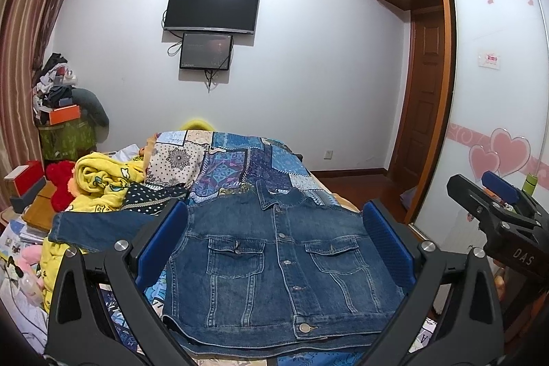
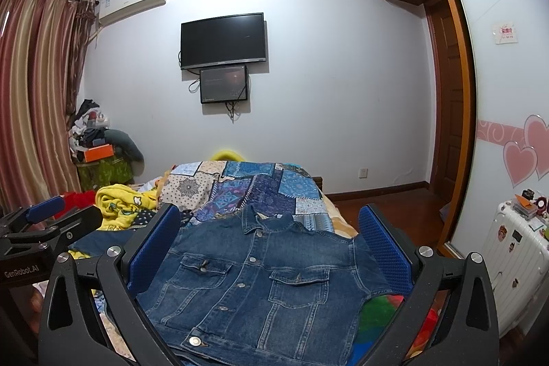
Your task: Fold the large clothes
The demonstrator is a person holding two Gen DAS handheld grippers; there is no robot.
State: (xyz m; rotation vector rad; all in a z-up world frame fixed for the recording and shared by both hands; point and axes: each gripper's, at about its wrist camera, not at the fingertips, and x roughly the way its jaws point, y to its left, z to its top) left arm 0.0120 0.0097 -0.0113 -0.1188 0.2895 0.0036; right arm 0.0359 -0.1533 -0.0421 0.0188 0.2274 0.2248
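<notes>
Left gripper (image 1: 274, 249): jaws spread wide, empty, held level. Right gripper (image 2: 271, 249): same, alongside it.

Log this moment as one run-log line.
blue denim jacket: flat on patchwork quilt, buttoned, one sleeve out | left gripper: open, empty | right gripper: open, empty

Blue denim jacket (image 1: 274, 266) — blue-and-cream patchwork quilt (image 1: 240, 160), yellow blanket (image 1: 103, 180)

Matt blue denim jacket (image 1: 274, 259) on printed patchwork cloth quilt (image 1: 240, 163)
</notes>
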